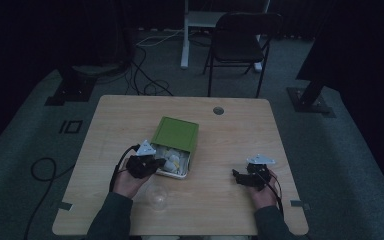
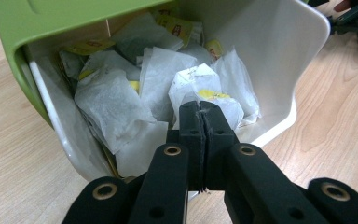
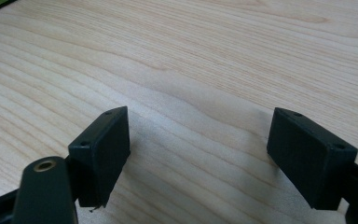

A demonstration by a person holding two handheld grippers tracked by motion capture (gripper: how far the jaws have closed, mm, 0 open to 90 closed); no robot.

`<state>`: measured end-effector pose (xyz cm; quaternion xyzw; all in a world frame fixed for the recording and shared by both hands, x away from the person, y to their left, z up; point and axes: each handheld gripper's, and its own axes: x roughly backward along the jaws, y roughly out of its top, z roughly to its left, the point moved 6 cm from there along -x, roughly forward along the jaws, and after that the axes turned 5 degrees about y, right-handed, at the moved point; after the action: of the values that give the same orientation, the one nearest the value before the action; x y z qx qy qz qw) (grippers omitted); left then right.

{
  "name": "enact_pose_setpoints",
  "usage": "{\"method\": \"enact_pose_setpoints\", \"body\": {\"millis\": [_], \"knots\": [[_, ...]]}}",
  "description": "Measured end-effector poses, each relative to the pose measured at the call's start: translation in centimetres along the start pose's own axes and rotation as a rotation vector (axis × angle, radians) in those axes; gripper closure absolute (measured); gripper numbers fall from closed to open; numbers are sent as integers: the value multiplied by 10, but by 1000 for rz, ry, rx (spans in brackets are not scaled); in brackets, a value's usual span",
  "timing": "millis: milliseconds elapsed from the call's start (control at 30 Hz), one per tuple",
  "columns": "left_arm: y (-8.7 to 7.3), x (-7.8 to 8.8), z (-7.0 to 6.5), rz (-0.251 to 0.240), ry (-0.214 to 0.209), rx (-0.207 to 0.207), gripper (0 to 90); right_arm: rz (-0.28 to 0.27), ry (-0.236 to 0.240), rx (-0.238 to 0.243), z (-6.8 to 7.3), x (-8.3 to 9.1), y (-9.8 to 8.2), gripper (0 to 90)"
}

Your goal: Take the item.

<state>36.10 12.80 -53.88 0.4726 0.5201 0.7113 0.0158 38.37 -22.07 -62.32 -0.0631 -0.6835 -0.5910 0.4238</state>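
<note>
A white box (image 2: 279,60) with a green lid (image 1: 175,132) slid partway back lies in the middle of the table, full of white paper tea bags with yellow tags. My left gripper (image 2: 203,109) is at the box's open end, its jaws pressed together on the edge of one upright tea bag (image 2: 196,83). In the high view the left gripper (image 1: 155,162) sits at the box's near left corner. My right gripper (image 3: 198,140) is open, jaws wide apart just above bare wood, and rests at the table's right front (image 1: 237,176).
A clear glass cup (image 1: 156,196) stands near the front edge, just right of the left wrist. The wooden table (image 1: 240,135) has a cable hole (image 1: 218,110) at the back. A folding chair (image 1: 240,40) stands beyond the table.
</note>
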Motion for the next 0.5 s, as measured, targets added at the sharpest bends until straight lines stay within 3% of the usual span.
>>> {"method": "enact_pose_setpoints", "body": {"millis": [500], "knots": [[5,8,0,-18,-12,-3,897,0,0,0,0,0,0,210]]}}
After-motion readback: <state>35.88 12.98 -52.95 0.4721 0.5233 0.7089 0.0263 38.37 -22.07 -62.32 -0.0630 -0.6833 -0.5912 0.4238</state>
